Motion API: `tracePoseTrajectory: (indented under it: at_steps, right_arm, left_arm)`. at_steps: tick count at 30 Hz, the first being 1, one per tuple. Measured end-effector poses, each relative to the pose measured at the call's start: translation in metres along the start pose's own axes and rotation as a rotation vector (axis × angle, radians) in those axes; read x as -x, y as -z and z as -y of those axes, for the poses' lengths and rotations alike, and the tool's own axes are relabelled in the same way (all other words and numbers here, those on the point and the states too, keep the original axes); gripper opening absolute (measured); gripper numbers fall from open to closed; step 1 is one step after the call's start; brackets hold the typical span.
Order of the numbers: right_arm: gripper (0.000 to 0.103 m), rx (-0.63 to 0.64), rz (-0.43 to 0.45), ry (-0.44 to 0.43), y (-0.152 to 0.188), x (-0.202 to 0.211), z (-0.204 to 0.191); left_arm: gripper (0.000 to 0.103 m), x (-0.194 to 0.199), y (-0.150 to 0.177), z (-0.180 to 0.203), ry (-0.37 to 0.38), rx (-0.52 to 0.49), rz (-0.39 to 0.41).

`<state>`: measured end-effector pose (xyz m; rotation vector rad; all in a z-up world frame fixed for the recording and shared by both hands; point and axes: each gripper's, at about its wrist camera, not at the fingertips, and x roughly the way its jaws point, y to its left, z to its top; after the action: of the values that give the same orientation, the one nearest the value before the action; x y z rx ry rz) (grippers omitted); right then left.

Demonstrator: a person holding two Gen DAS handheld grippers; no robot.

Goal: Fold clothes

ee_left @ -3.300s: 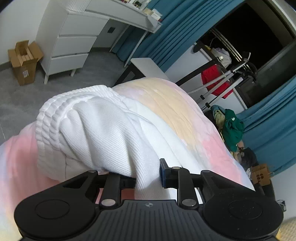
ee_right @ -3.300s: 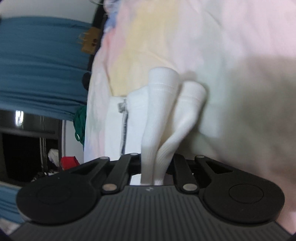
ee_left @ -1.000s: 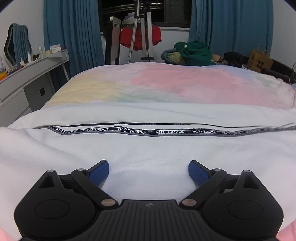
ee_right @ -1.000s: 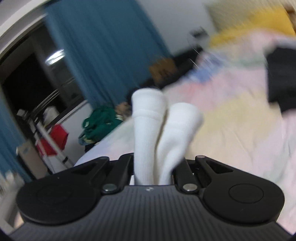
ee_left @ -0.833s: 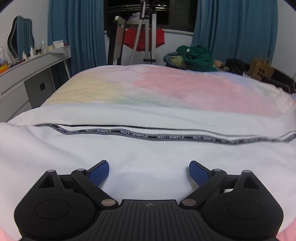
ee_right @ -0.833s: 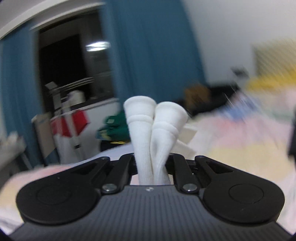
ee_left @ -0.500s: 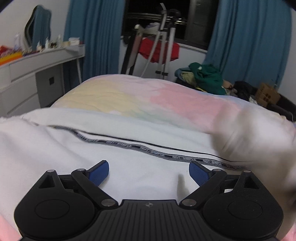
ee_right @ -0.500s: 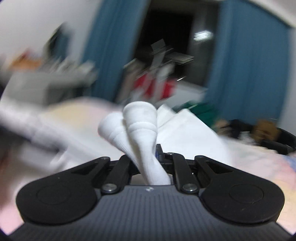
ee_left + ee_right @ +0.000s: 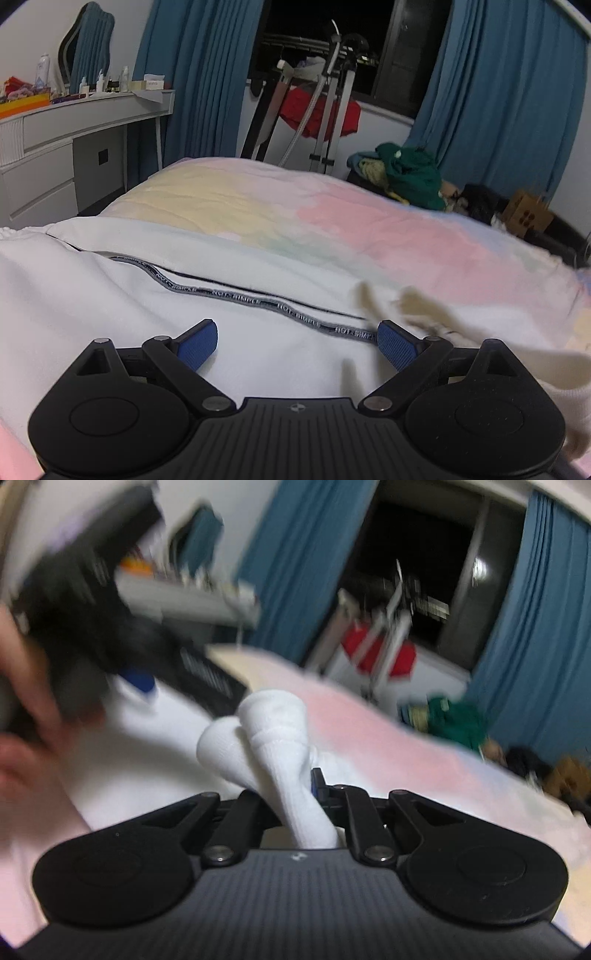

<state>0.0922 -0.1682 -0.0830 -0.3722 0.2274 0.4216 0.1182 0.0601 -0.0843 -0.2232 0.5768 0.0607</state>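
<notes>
A white garment [image 9: 92,314] is spread on the bed [image 9: 369,229], unfolded; its ribbed cuff [image 9: 273,738] is pinched by the right gripper [image 9: 295,805], the left gripper [image 9: 295,343] spread empty.

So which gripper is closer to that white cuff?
Right. The right gripper is shut on the cuff. The left gripper is open over the white garment, holding nothing; the cuff is blurred at its right side.

A home bedroom is being shown: a bed [image 9: 332,221] with pastel bedding, blue curtains [image 9: 199,74], a white dressing table [image 9: 74,122] and a mirror [image 9: 88,44].
</notes>
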Motion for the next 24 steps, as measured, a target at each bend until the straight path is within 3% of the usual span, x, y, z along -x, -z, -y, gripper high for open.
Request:
tracePoseTrajectory:
  at_steps: [6, 8, 10, 12, 15, 20, 24]
  right_arm:
    - [0.016, -0.062, -0.163, -0.108, 0.012, -0.019, -0.005]
    - [0.025, -0.128, -0.197, -0.138, 0.004, -0.017, 0.001]
    - [0.054, -0.21, -0.212, -0.183, -0.003, -0.012, 0.01]
    - [0.072, -0.288, -0.205, -0.223, -0.008, 0.004, 0.018]
    - [0.075, -0.359, -0.157, -0.247, -0.015, 0.038, 0.027]
    - [0.075, -0.467, -0.096, -0.112, -0.015, 0.067, 0.057]
    - [0.076, -0.541, -0.145, 0.085, -0.002, 0.062, 0.08]
  left_arm:
    - [0.095, 0.006, -0.001, -0.008, 0.016, 0.05, 0.004]
    - [0.095, 0.011, -0.002, -0.007, 0.03, 0.046, 0.017]
    - [0.095, 0.016, -0.003, -0.006, 0.05, 0.037, 0.026]
    - [0.095, 0.023, -0.001, -0.002, 0.081, 0.027, 0.025]
    - [0.095, 0.034, 0.004, 0.006, 0.109, -0.017, 0.022]
    - [0.095, 0.051, 0.012, 0.023, 0.134, -0.142, 0.029]
    - [0.095, 0.052, 0.027, 0.044, 0.146, -0.249, 0.013]
